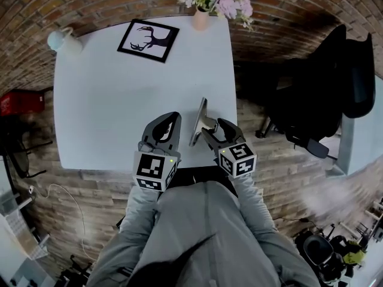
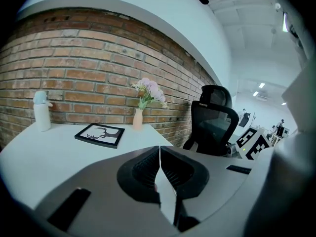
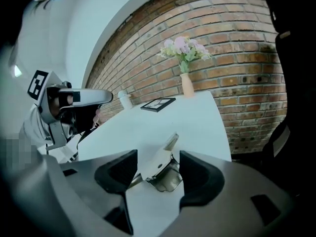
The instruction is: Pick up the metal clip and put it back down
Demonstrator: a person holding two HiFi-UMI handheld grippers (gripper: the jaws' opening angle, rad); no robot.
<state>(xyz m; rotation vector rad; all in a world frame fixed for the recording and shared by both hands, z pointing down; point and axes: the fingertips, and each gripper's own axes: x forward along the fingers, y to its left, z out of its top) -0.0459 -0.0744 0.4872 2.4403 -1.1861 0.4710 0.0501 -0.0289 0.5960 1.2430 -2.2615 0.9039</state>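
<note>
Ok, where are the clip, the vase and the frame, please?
clip (image 1: 199,119), head view, on its long flat plate.
vase (image 1: 200,20), head view, on its body.
frame (image 1: 148,40), head view, on the deer picture.

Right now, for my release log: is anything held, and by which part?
Nothing is held. The right gripper stands open around the metal clip on the table; the left gripper is shut, empty.

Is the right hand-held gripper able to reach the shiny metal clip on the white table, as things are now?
Probably yes. The right hand-held gripper has its jaws open, and the shiny metal clip lies between them on the white table. Nothing stands in the way; closing the jaws should be enough.
</note>
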